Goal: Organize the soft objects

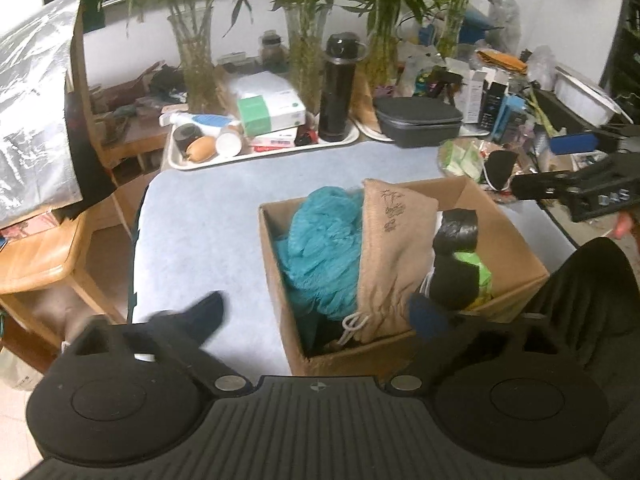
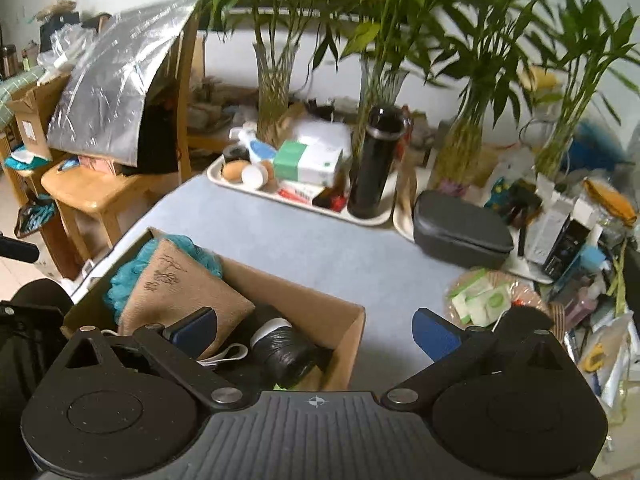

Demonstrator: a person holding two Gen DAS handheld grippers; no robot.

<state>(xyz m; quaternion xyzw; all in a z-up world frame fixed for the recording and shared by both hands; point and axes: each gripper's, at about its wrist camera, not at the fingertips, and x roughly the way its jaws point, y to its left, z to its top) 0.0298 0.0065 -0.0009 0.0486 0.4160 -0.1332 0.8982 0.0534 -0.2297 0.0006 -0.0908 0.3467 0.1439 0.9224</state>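
Left wrist view: the cardboard box (image 1: pixel 516 268) holds the teal fluff (image 1: pixel 320 248) and tan pouch (image 1: pixel 394 248); both grippers (image 1: pixel 316 316) (image 2: pixel 316 328) hover above it, spread, empty. Packing looks nearly finished; next, find any leftover soft item.

I read only "D4S" on the black gripper body (image 1: pixel 600 200) at right; the tan pouch's (image 1: pixel 394 240) dark print stays illegible.

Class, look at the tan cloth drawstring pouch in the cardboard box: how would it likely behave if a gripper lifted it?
The tan cloth drawstring pouch probably sags when lifted, since it drapes over its neighbours. It looks light, and its white cord may dangle or snag.
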